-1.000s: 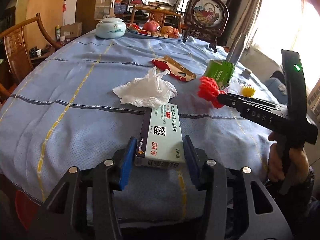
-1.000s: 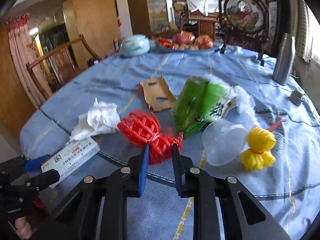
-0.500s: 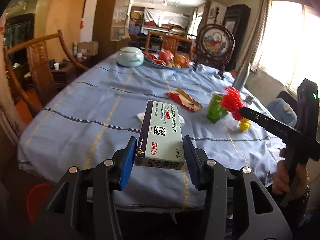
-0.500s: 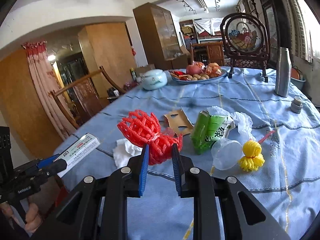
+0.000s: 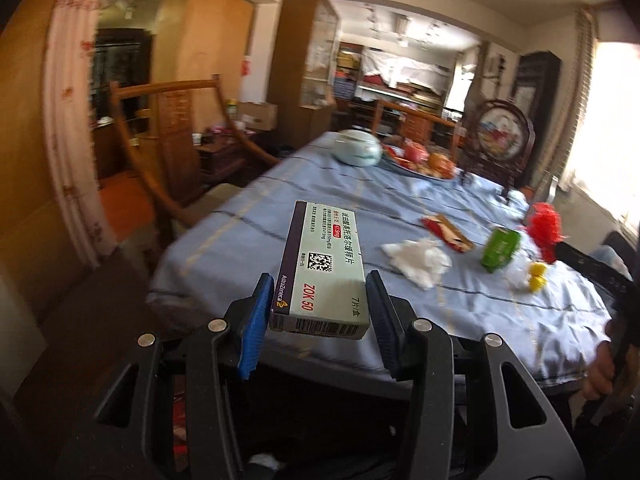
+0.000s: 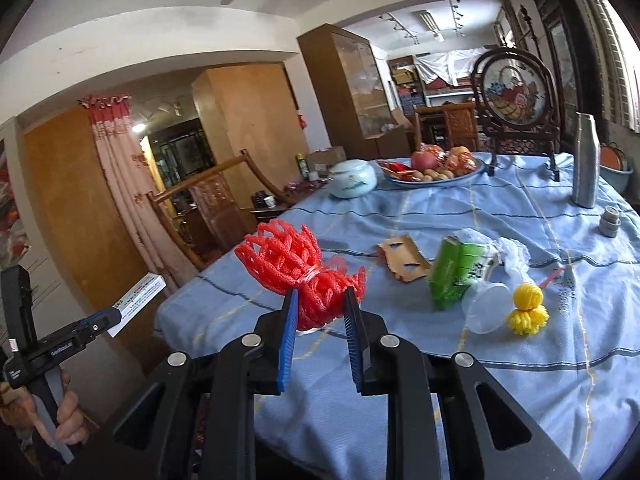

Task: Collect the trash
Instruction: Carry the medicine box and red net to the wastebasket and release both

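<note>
Left tool (image 5: 318, 316) — pinching medicine carton (image 5: 322, 276), held clear of surface (image 6: 520, 360), presumably for disposal. Right tool (image 6: 320, 334) — pressed on red foam net (image 6: 298, 268), likewise lifted. Remaining on surface: tissue (image 5: 418, 258), green carton (image 6: 460, 276).

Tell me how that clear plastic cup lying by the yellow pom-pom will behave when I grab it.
The clear plastic cup looks thin-walled, so it is probably very light and may crush or squirt out under a firm squeeze. It lies on its side on the tablecloth, so a nudge would likely roll it. The yellow pom-pom beside it might block rolling that way.
</note>
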The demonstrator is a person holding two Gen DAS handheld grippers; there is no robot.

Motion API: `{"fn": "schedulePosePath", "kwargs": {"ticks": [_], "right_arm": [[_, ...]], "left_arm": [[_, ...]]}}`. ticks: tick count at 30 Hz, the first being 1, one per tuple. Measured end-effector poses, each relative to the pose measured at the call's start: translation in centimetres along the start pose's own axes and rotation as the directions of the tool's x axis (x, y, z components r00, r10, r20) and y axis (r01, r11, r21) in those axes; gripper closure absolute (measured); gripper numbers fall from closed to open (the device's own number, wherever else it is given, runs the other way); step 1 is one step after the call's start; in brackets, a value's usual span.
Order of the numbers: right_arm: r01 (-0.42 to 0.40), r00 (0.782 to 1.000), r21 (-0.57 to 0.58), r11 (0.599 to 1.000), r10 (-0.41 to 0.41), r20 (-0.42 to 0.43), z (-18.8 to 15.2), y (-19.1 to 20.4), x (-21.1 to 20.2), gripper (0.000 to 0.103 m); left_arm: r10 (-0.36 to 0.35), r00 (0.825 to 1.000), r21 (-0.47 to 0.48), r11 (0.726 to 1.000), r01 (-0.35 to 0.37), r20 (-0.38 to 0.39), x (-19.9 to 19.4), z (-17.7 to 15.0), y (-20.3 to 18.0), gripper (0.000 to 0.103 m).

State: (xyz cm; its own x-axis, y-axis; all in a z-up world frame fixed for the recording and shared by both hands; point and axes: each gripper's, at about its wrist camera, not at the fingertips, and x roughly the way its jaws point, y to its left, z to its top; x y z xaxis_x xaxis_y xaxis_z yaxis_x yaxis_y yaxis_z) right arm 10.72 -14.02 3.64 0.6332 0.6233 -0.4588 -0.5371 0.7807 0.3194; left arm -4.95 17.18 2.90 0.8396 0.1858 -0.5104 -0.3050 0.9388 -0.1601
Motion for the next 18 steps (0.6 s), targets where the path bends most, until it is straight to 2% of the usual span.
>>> {"fn": "schedulePosePath", "kwargs": {"ticks": [6, 10, 14, 18], "right_arm": [[-0.074, 0.997, -0.029, 0.997, 0.073, -0.017, -0.1, 3.0, -0.4, 0.08], [-0.114, 0.993, -0.062, 0.992, 0.111, -0.039, -0.3, 5.4, 0.0, 0.08], [-0.155, 0.985, -0.079, 0.985, 0.148, -0.086, -0.6, 7.4, 1.6, 0.079], [-0.183, 0.977, -0.085, 0.979, 0.171, -0.131, -1.1, 8.7, 3.3, 0.08]], "left_arm": [[0.13, 0.991, -0.093, 0.987, -0.131, -0.013, -1.5, -0.7, 5.0, 0.056], [0.22, 0.973, -0.13, 0.965, -0.228, -0.074, -1.0, -0.7, 8.1, 0.056], [0.271, 0.955, -0.155, 0.945, -0.288, -0.125, 0.4, -1.3, 10.3, 0.056], [0.277, 0.94, -0.207, 0.926, -0.316, -0.197, 2.1, -2.1, 12.6, 0.055]]}}
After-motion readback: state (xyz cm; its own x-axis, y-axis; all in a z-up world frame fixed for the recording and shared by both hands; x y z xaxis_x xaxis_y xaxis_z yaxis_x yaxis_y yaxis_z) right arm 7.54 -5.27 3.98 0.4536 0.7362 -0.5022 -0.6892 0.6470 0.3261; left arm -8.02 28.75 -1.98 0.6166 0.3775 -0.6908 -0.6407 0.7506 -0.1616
